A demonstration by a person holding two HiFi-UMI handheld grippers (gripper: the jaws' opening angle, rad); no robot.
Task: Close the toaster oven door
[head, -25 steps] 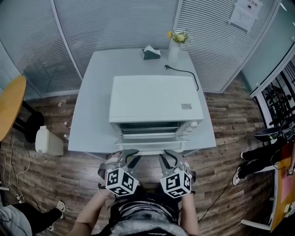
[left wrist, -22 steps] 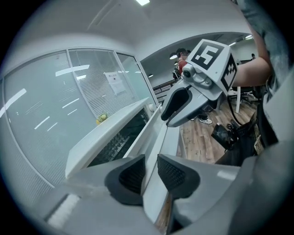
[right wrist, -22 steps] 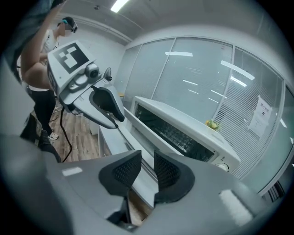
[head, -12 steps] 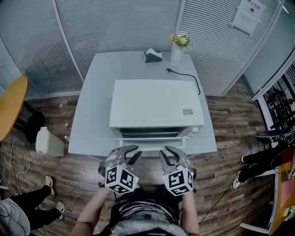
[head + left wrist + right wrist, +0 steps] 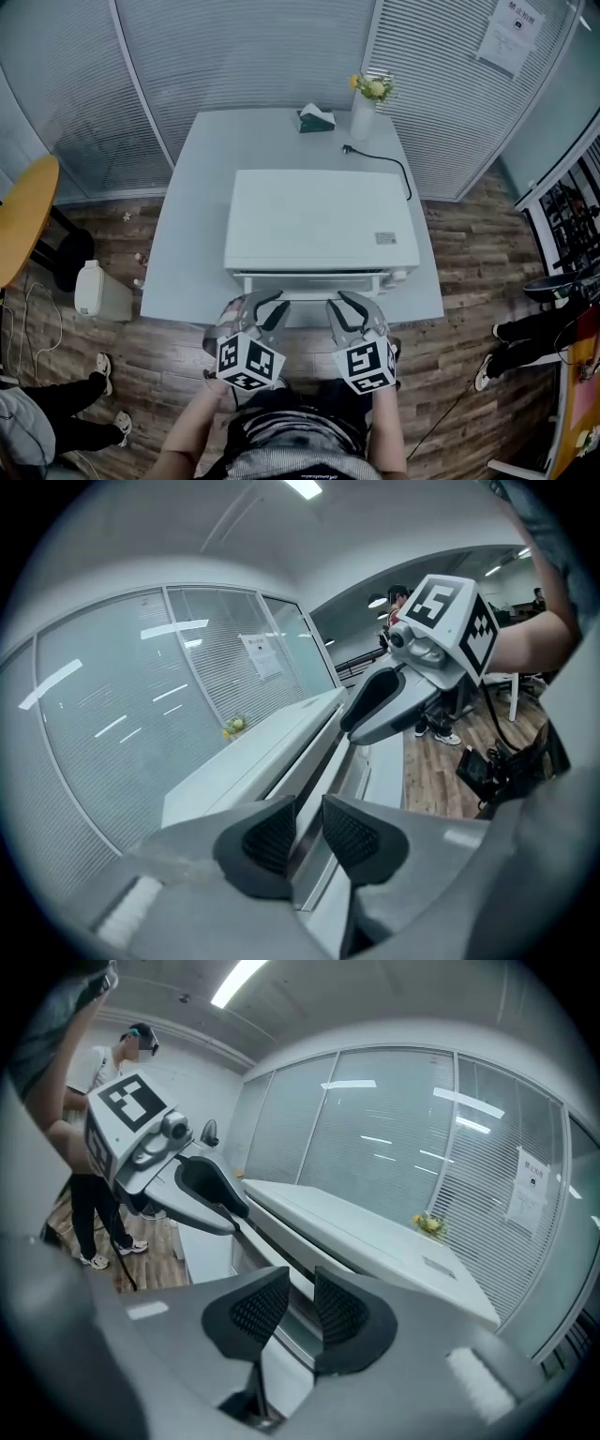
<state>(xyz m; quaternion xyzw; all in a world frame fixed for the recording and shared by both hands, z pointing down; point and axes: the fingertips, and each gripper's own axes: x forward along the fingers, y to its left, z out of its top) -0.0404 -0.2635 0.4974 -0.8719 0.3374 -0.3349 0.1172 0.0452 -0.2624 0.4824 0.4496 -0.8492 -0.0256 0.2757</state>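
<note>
- Wood-plank floor (image 5: 469, 281) fills the foreground, where a person stands at the near edge of a pale table (image 5: 192, 197) with a tool in each hand.
- Nearest the body, the left gripper (image 5: 265, 306) has its ribbed pads (image 5: 272, 836) a narrow gap apart. They clamp nothing, and the door's edge shows through the gap.
- Beside it, the right gripper (image 5: 345, 306) has its pads (image 5: 342, 1312) parted by a similar slim gap and is also empty. Both grippers' tips sit right at the door's front edge, apart from each other.
- Just beyond, the oven door (image 5: 314, 280) is tipped up almost shut, facing the person, with a thin dark slit along its top.
- Behind the door, the white toaster oven (image 5: 319, 211) lies with its long axis left to right. Its front is close to the table's near edge, and bare tabletop lies on both sides and behind.
- Farther back lie a black cable (image 5: 380, 161), a tissue box (image 5: 316, 118) and a vase (image 5: 363, 112) of yellow flowers, against slatted blinds (image 5: 234, 47).
</note>
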